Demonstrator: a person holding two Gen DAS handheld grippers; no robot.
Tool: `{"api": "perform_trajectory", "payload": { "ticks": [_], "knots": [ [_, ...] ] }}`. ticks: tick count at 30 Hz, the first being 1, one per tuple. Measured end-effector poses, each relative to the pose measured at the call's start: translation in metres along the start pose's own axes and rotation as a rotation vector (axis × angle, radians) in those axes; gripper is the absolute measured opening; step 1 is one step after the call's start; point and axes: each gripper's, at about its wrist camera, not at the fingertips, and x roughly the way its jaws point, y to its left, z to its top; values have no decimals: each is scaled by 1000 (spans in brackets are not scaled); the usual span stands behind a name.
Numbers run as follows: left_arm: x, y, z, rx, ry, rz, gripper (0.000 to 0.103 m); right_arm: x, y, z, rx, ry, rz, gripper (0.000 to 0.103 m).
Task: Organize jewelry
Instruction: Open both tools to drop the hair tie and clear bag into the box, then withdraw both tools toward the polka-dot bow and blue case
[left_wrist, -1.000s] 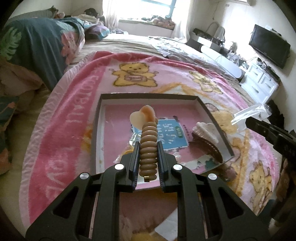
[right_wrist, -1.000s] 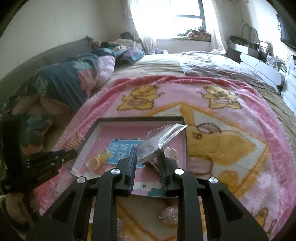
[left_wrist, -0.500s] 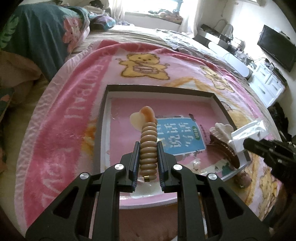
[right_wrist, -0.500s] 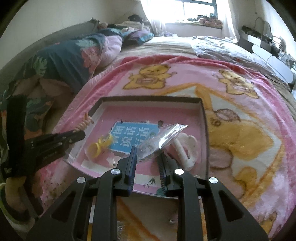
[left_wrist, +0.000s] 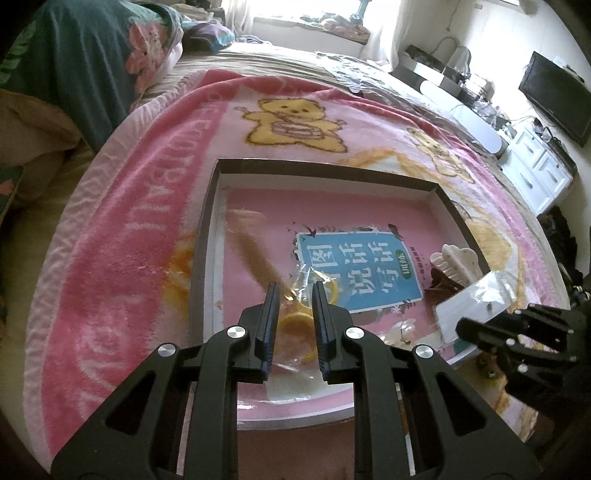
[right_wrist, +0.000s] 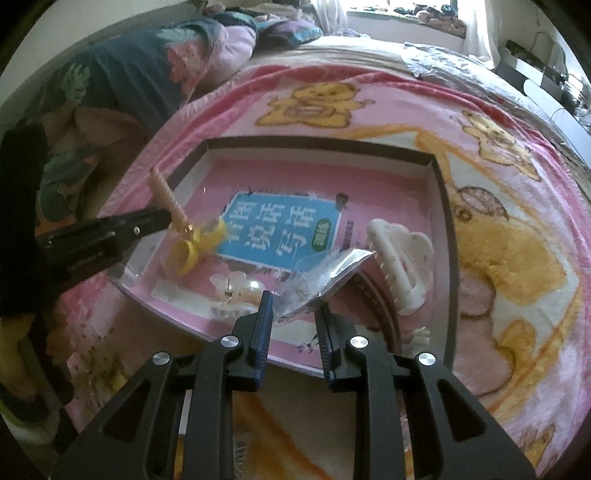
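Hovering over the tray (left_wrist: 207, 236) on the bed, the left gripper (left_wrist: 294, 295) has parted jaws; the ribbed hair clip (left_wrist: 255, 254) (motion-blurred) sits just beyond them. The right gripper (right_wrist: 294, 306) pinches a clear plastic bag (right_wrist: 325, 273) beside a white claw clip (right_wrist: 400, 273)

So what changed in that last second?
The left gripper dropped closer to the tray and seems to have let go of the brown ridged clip, which now tips leftward, blurred, outside its fingers. The right gripper still pinches the clear bag; the white claw clip stays put.
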Motion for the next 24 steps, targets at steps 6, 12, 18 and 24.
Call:
{"api": "perform_trajectory", "payload": {
  "ticks": [6, 12, 18, 24],
  "knots": [
    [-3, 1, -1, -2, -5, -2, 11, -4, 0, -2, 29, -8, 24, 39],
    [-10, 2, 1, -5, -13, -5, 11, -26, -4, -6, 56, -70, 26, 54],
    [-20, 0, -2, -6, -24, -3, 11, -54, -12, -15, 101, -148, 24, 74],
    [-35, -3, -2, -12, -45, 0, 13, -83, -25, -21, 154, -213, 25, 81]
  ]
}}
